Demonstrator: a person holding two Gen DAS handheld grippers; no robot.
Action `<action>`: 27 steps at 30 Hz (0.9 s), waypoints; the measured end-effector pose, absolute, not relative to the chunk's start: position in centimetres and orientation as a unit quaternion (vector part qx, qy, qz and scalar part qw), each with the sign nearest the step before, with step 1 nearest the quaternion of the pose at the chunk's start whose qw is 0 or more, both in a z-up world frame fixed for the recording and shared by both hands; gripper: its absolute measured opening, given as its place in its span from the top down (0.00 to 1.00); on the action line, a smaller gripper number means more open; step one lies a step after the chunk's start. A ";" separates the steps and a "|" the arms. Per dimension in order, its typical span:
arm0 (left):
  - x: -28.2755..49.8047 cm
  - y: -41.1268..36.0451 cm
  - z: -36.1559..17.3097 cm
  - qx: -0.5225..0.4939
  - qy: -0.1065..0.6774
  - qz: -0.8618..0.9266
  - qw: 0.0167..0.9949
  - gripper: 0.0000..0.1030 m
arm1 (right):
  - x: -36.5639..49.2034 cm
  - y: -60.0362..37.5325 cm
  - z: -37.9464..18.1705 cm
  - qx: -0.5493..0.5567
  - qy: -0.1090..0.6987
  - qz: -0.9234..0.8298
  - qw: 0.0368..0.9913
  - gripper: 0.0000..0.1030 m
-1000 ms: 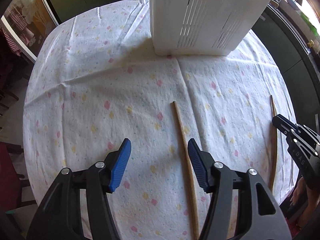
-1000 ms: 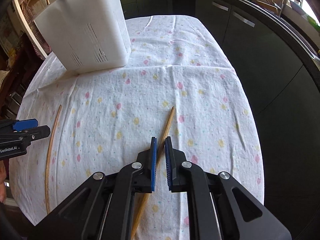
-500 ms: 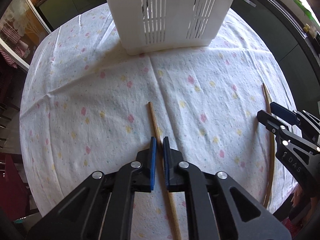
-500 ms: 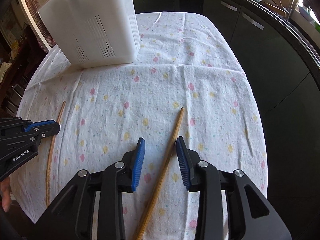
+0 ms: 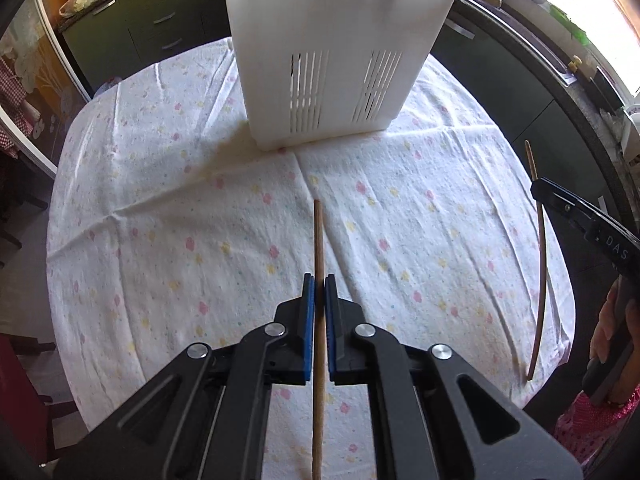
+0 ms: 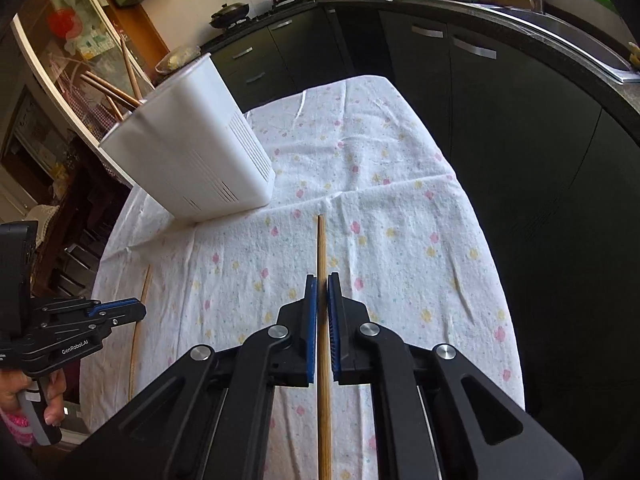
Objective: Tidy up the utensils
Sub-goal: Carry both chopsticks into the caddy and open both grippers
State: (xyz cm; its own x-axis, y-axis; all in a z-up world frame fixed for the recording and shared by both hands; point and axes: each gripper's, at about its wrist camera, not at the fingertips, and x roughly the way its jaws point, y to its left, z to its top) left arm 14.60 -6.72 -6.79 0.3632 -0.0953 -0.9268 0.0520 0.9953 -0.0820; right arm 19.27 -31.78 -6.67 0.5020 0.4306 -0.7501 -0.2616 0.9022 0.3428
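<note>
1. Our left gripper is clamped on a wooden chopstick, its tip pointing toward the white utensil holder.
2. Our right gripper pinches a second chopstick the same way.
3. Both sticks sit above the cloth-covered surface; the holder stands at its far side, more chopsticks inside.

Each camera sits just behind its own fingers, looking forward and steeply down along them at the tabletop. Both views share the white basket beyond the fingers; each catches the other gripper at its frame's outer edge.
</note>
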 end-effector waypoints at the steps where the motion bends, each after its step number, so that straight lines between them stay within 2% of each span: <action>1: 14.2 -6.5 -5.8 -0.020 0.553 -0.049 0.831 0.95 | 19.0 -31.8 -5.7 0.096 0.445 0.206 0.866 0.94; 11: 12.5 -5.2 1.7 -0.032 0.469 -0.066 0.880 0.95 | 16.0 -30.5 1.0 0.112 0.356 0.248 0.894 0.94; 27: 12.9 -3.2 10.2 -0.053 0.376 -0.076 0.922 0.95 | 15.8 -26.4 10.1 0.066 0.283 0.282 0.914 0.94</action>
